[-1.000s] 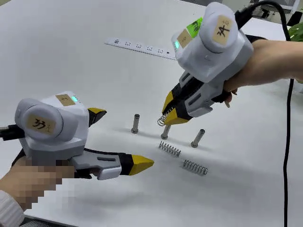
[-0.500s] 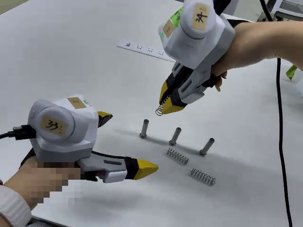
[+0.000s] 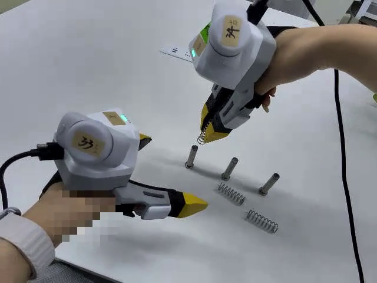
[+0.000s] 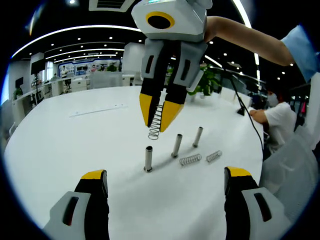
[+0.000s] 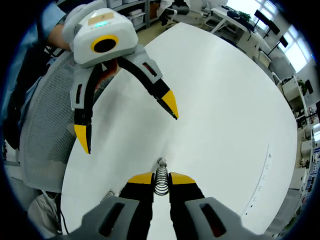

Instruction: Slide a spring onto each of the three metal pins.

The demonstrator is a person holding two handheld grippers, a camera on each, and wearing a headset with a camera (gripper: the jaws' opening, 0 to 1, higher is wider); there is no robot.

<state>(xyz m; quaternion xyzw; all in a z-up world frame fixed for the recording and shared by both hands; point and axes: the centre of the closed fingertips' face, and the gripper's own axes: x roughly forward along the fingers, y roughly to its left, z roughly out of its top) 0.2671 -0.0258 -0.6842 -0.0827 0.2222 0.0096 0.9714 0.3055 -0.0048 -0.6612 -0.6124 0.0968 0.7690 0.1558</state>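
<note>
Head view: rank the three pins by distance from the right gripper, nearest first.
1. left-end pin: just below the right gripper and the spring it holds.
2. middle pin: next along the row, to the right.
3. right-end pin: far end of the row.

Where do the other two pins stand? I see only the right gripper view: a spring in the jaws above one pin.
Observer: In the head view, the middle pin and the end pin stand in a row to its right, both bare.
Operator: Does the spring touch its pin?
Observer: No. In the left gripper view, the held spring hangs above the first pin, with a gap.
Operator: And the spare springs?
Observer: Two loose springs lie beside those two pins.
</note>
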